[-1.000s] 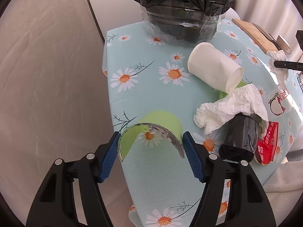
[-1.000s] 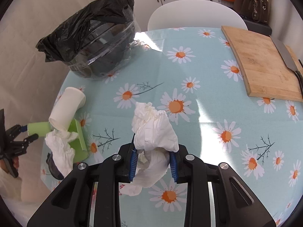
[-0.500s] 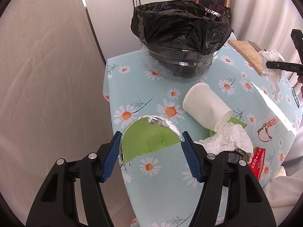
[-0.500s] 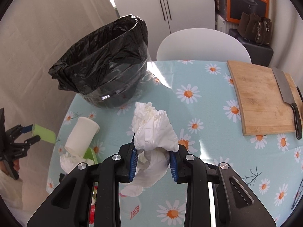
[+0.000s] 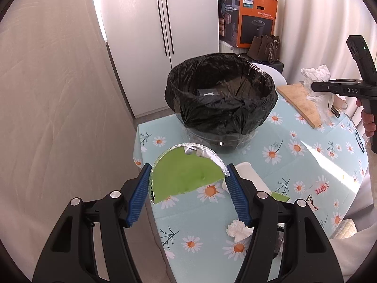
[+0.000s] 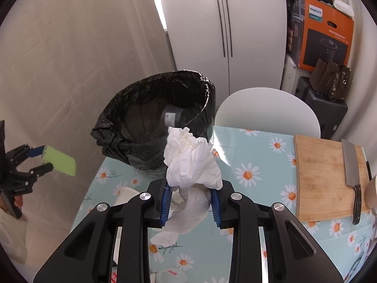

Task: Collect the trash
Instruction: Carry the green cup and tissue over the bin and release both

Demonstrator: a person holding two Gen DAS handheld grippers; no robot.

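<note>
Green and foil-lined, the torn lid (image 5: 186,174) sits pinched between your left gripper's (image 5: 188,181) blue pads at lower centre of the left wrist view. Your right gripper (image 6: 190,200) is clamped on a crumpled white tissue (image 6: 192,165), bottom centre of the right wrist view. Behind both, mid-frame, the black-bagged bin (image 5: 221,99) stands on the daisy tablecloth (image 5: 306,155).

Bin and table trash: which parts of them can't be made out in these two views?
- Bin: the liner folds hide its bottom in both views; only one dark cylinder shows.
- Paper cup: mostly behind the left gripper, which holds a green wrapper.
- Crumpled tissue in the right gripper: it hides the table behind it.
</note>
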